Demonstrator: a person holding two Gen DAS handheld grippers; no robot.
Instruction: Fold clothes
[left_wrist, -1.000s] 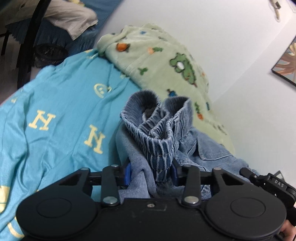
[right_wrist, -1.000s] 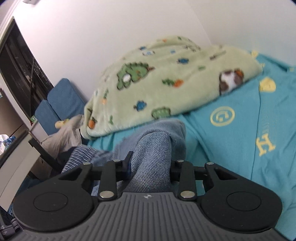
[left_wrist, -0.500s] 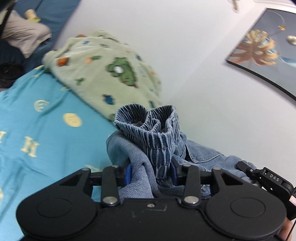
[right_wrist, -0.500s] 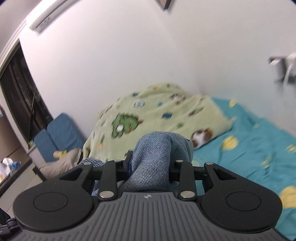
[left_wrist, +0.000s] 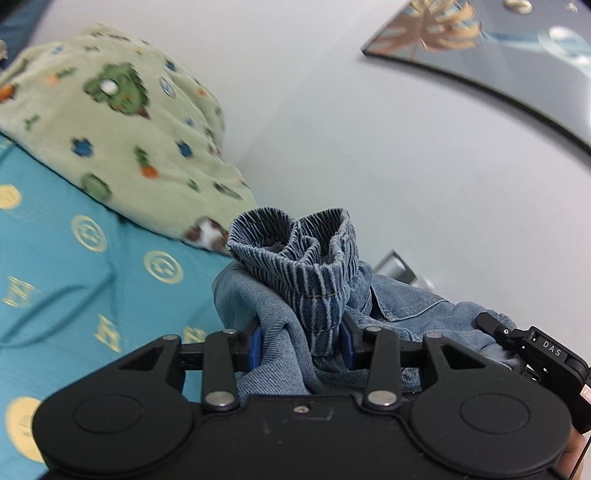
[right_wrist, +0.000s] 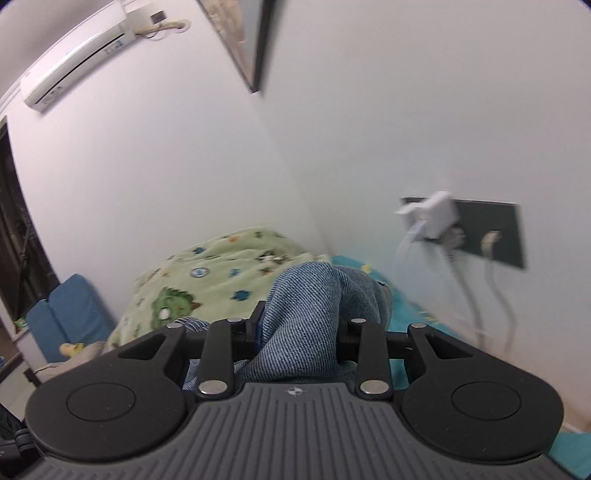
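A blue denim garment with a ribbed striped waistband is bunched between the fingers of my left gripper, which is shut on it. The garment's plain denim part is bunched in my right gripper, which is also shut on it. Both grippers hold it up above a bed with a turquoise sheet. The other gripper's black body shows at the right edge of the left wrist view, close by. Most of the garment hangs out of sight below the grippers.
A light green cartoon blanket lies heaped against the white wall; it also shows in the right wrist view. A framed picture hangs above. A wall socket with a white plug and cables is at the right. An air conditioner is mounted high.
Both grippers have risen and tilted upward with the denim garment still held. The bed has dropped lower in view and more wall, the picture and the socket have come in.
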